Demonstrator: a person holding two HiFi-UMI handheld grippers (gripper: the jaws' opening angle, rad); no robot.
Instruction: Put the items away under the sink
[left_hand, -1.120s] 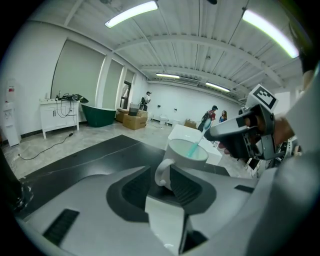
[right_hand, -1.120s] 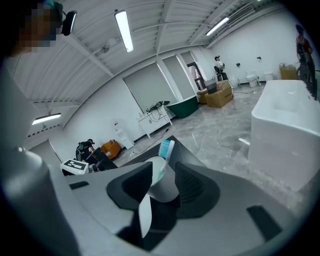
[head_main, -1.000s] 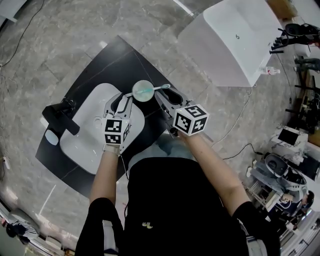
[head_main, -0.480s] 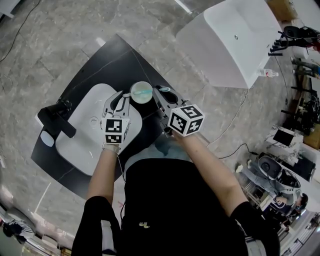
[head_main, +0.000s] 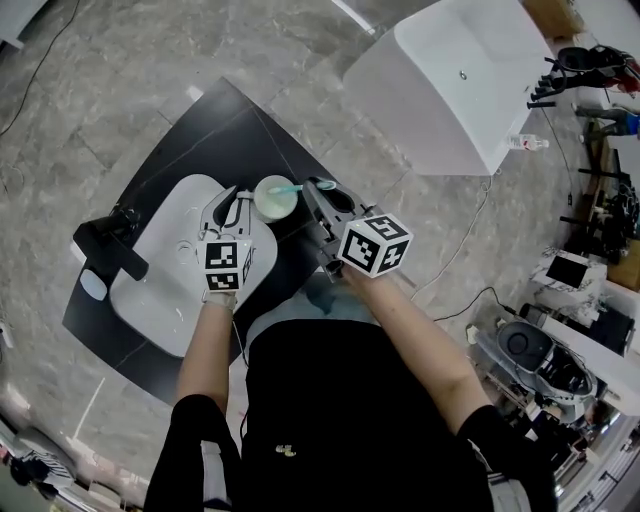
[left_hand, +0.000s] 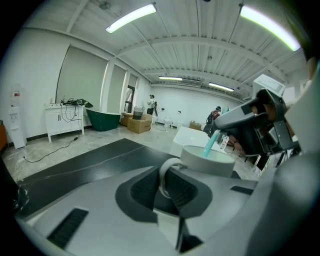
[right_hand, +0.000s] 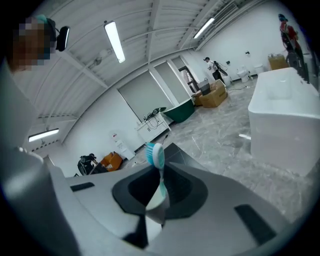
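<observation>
A pale round cup (head_main: 273, 197) hangs over the black counter (head_main: 200, 130) beside the sink. My left gripper (head_main: 237, 196) is shut on the cup's loop handle (left_hand: 166, 176), which sits between its jaws. A teal and white toothbrush (right_hand: 156, 161) is pinched by its handle in my right gripper (head_main: 312, 190), whose jaws have just been closing on it. In the left gripper view the toothbrush (left_hand: 210, 144) slants down into the cup (left_hand: 207, 160). The right gripper view shows the brush head standing up past the jaws, and the cup is hidden there.
A white sink basin (head_main: 165, 265) is set into the black counter, with a black faucet (head_main: 108, 247) at its left. A large white tub (head_main: 455, 80) stands at the upper right on the grey stone floor. Equipment and cables crowd the right edge.
The right gripper's jaws have closed on the toothbrush handle, which lay across the cup's rim before. Both hands have stayed almost in place, the left still on the cup.
</observation>
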